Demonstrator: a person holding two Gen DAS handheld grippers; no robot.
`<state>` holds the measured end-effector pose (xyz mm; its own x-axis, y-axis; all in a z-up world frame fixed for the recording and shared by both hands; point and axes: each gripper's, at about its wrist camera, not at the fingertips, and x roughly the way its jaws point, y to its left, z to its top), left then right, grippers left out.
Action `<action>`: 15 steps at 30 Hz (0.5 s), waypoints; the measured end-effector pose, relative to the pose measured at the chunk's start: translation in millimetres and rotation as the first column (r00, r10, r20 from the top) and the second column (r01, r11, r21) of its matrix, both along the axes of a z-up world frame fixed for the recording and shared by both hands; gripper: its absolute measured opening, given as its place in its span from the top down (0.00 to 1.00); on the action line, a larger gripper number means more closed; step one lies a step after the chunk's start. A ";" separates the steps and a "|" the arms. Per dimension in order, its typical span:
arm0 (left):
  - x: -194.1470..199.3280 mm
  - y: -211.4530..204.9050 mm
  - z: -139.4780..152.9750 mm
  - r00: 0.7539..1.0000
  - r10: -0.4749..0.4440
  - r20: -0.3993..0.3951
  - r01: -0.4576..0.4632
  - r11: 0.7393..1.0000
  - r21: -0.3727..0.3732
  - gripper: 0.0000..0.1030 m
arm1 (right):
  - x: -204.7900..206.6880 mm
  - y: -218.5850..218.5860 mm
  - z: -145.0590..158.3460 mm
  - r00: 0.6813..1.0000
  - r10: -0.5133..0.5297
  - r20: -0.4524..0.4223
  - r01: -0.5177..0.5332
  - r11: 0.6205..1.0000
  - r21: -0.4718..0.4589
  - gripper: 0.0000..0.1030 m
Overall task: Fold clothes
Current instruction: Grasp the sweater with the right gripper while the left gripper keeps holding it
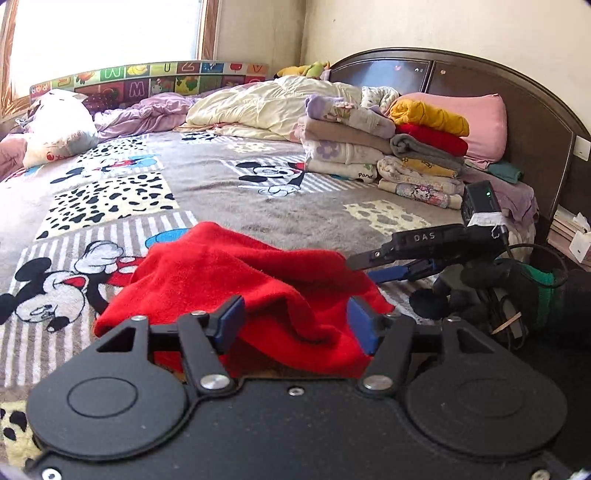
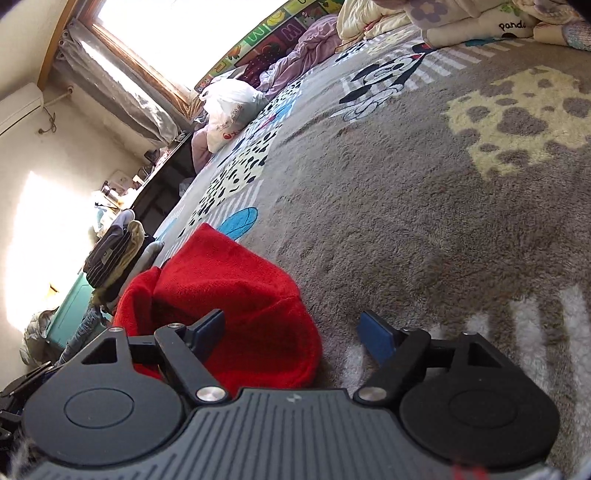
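Your bed (image 1: 207,173) under a cartoon-print blanket, folded clothes stack (image 1: 384,147) by the headboard, crumpled red garment (image 1: 240,280) at the near edge, your left gripper (image 1: 295,325) spread open around it, your right gripper (image 2: 291,336) open beside it.

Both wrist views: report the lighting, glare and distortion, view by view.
Left wrist view: the window at upper left is blown out white; the red cloth and folded stack are evenly lit and sharp; fisheye bends the headboard. Right wrist view: the scene is tilted, the window is overexposed, a bright sun patch glares on the wall, and the blanket stays clear.
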<state>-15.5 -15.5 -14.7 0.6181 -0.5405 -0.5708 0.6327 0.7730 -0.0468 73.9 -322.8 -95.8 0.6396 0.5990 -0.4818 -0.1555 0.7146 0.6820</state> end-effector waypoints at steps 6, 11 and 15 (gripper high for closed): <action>-13.8 -15.4 -1.8 0.995 -0.083 0.055 0.078 0.993 0.089 0.40 | -1.7 13.2 2.9 0.997 0.073 -0.027 -0.074 0.996 -0.052 0.67; -25.2 -29.2 -4.0 0.983 -0.155 0.100 0.136 0.976 0.170 0.40 | 3.2 -0.8 13.0 0.999 0.038 -0.017 -0.038 0.999 -0.005 0.87; -30.3 -52.1 -14.6 0.958 -0.221 0.183 0.162 0.943 0.291 0.40 | 19.0 -13.3 38.8 1.000 0.029 0.004 -0.029 0.999 0.023 0.90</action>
<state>-45.8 -67.6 -29.3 0.6399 -0.5039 -0.5802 0.7423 0.6006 0.2971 92.9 -336.1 -56.9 0.6237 0.6281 -0.4653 -0.1786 0.6940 0.6975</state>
